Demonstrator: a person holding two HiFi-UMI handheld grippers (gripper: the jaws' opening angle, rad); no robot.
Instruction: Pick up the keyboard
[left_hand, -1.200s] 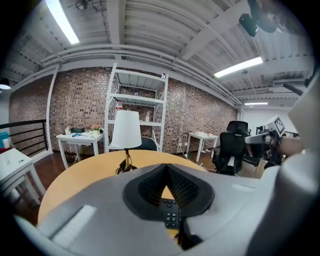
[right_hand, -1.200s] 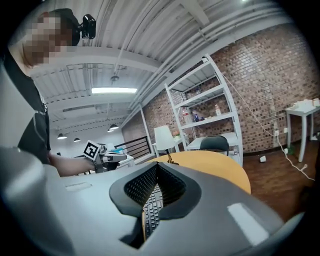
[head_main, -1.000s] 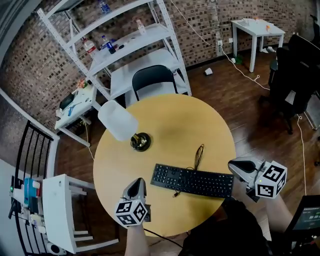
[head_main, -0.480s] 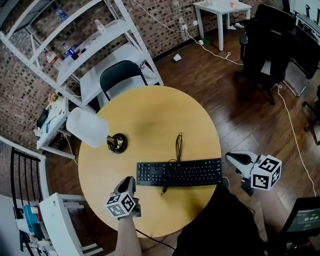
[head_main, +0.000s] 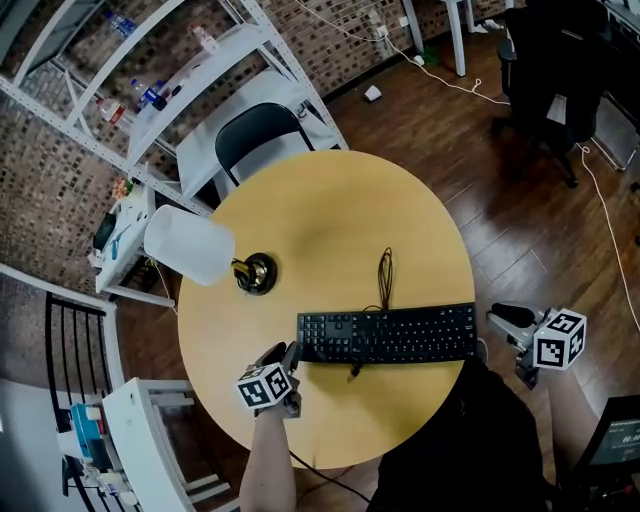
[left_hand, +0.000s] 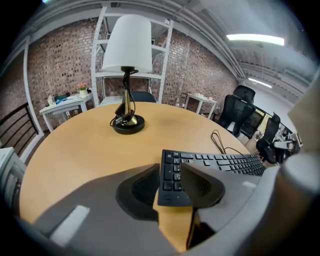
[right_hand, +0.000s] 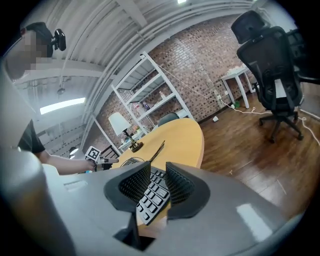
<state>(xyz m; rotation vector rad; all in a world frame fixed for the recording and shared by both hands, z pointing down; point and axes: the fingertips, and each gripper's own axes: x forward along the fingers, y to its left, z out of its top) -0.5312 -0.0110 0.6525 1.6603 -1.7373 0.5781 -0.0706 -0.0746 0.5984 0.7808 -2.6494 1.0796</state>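
Note:
A black keyboard (head_main: 388, 334) lies flat near the front of the round wooden table (head_main: 330, 215), and its cable (head_main: 385, 270) loops away from it. My left gripper (head_main: 287, 354) is low at the keyboard's left end. In the left gripper view the jaws of that gripper (left_hand: 170, 171) are opening, with the end of the keyboard (left_hand: 215, 162) between them and the pads clear of it. My right gripper (head_main: 500, 316) hangs just off the table's right edge. Its jaws (right_hand: 158, 174) are opening too, and the right end of the keyboard (right_hand: 150, 195) shows between them, untouched.
A lamp with a white shade (head_main: 190, 245) and a dark round base (head_main: 257, 272) stands at the table's left. A black chair (head_main: 262, 135) and metal shelving (head_main: 170, 90) are behind the table. An office chair (head_main: 555, 80) stands at the far right, and a white stand (head_main: 150, 440) at the near left.
Both grippers have come down to the two ends of the keyboard, and their shut jaws have opened. The head view has shifted, so the table sits differently in it.

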